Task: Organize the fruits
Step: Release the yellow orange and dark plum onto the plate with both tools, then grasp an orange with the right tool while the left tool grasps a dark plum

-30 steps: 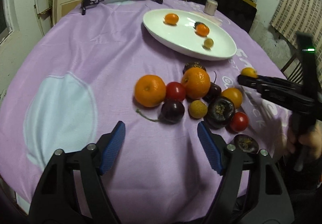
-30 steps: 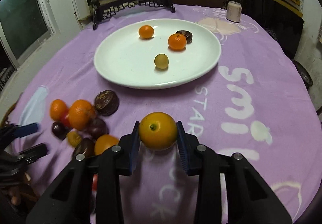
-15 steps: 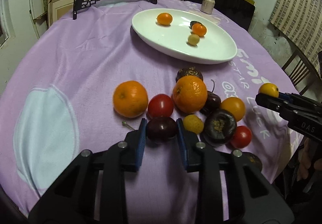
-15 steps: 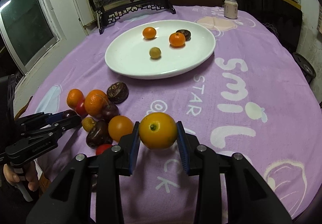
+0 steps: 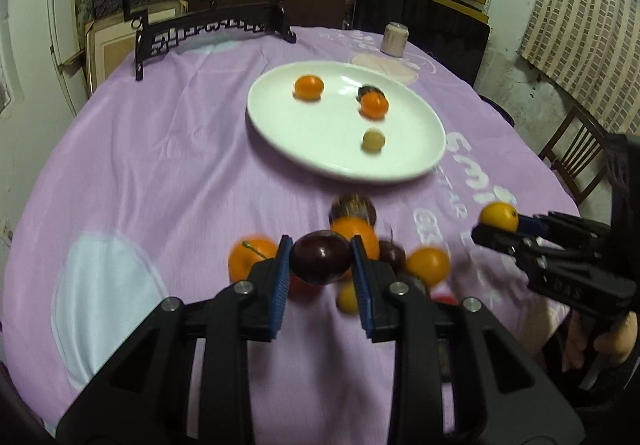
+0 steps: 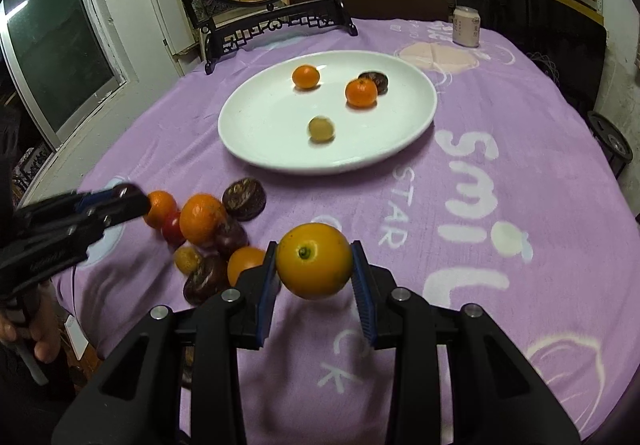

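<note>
White plate holds four fruits; left gripper clamps a plum, right gripper an orange; pile waits lower left.

Both wrist views close above the table, angled down, sharing the white plate

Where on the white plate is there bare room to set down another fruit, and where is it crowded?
The white plate is bare across its near and left parts, in front of the small yellow fruit. Its far right is crowded: an orange fruit touches a dark fruit. Off the plate, the fruit pile crowds the near-left cloth.
</note>
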Demonstrator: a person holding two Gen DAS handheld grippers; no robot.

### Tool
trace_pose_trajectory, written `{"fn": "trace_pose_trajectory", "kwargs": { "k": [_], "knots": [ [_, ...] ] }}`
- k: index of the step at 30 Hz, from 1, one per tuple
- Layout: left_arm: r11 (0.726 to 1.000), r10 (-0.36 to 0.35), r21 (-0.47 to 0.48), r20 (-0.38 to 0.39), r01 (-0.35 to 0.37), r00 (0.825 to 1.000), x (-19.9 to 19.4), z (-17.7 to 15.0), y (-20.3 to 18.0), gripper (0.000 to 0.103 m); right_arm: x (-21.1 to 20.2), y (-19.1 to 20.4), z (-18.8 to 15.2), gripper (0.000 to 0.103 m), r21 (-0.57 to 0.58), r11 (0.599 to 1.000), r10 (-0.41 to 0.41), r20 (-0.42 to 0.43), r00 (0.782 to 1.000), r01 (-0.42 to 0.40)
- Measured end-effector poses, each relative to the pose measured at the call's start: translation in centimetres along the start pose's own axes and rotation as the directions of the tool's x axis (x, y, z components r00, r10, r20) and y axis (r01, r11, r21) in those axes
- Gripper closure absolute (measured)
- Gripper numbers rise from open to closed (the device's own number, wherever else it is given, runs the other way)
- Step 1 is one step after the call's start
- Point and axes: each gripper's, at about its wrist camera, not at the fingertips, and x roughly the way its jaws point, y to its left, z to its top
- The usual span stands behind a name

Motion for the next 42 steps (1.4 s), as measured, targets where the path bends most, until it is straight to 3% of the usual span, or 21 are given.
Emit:
{"fn": "trace_pose_trajectory", "kwargs": {
  "k": [4, 9, 12, 15, 21, 22, 23, 24, 25, 28, 32, 36, 42],
  "knots": [
    [0.999, 0.030, 0.017, 0.027, -0.030, 0.999, 1.5, 4.4, 0.2, 0.074, 0.3, 0.0, 3.1, 0.068, -0.030, 0.999, -0.017, 0.023, 1.000, 0.018],
    [0.999, 0.039, -0.013, 0.008, -0.038, 0.999, 5.9, 11.3, 0.4, 0.074, 3.0, -1.1, 8.4, 0.068, -0.014, 0.999, -0.045, 0.041, 0.998, 0.045],
    [0.998, 0.040, -0.045, -0.025, -0.041, 0.999, 9.8, 15.0, 0.9, 0.074, 6.1, -1.9, 11.6, 0.068, -0.003, 0.999, -0.054, 0.019, 0.998, 0.054],
    [0.996, 0.027, -0.087, -0.059, -0.032, 0.998, 12.7, 16.3, 1.5, 0.074, 9.4, -3.1, 13.1, 0.068, 0.020, 0.997, -0.079, -0.027, 0.996, 0.080],
    [0.996, 0.012, -0.084, -0.101, -0.021, 0.995, 15.5, 15.6, 1.9, 0.073, 11.6, -4.5, 12.9, 0.067, 0.039, 0.993, -0.105, -0.053, 0.993, 0.108],
    [0.996, 0.011, -0.085, -0.099, -0.020, 0.995, 15.6, 15.6, 2.0, 0.069, 11.7, -4.5, 13.0, 0.067, 0.036, 0.993, -0.110, -0.049, 0.993, 0.112],
    [0.996, 0.013, -0.084, -0.094, -0.021, 0.995, 15.5, 15.6, 2.0, 0.049, 11.6, -4.5, 13.0, 0.060, 0.032, 0.993, -0.114, -0.038, 0.993, 0.116],
    [0.996, 0.022, -0.087, -0.081, -0.029, 0.996, 15.3, 15.6, 2.0, 0.039, 11.4, -4.4, 13.0, 0.048, 0.030, 0.992, -0.125, -0.018, 0.992, 0.126],
    [0.995, 0.031, -0.092, -0.064, -0.037, 0.997, 14.9, 15.6, 2.1, 0.035, 10.9, -4.4, 12.9, 0.047, 0.025, 0.989, -0.145, 0.017, 0.989, 0.144],
    [0.994, 0.019, -0.111, -0.024, -0.021, 1.000, 12.9, 15.7, 2.4, 0.035, 9.4, -4.8, 12.8, 0.047, 0.021, 0.983, -0.183, 0.090, 0.979, 0.182],
    [0.993, 0.019, -0.117, 0.025, -0.016, 0.999, 8.6, 14.4, 2.4, 0.035, 6.8, -5.7, 11.7, 0.047, 0.087, 0.988, -0.131, 0.074, 0.989, 0.124],
    [0.997, 0.019, -0.082, 0.076, -0.013, 0.997, 3.6, 10.2, 2.1, 0.034, 2.6, -4.3, 8.4, 0.046, 0.052, 0.995, -0.084, 0.077, 0.993, 0.080],
    [0.996, -0.005, -0.093, 0.040, 0.009, 0.999, 0.7, 3.9, 1.8, 0.034, -1.1, -1.5, 3.9, 0.046, 0.005, 0.998, -0.062, 0.074, 0.995, 0.062]
  ]
}}
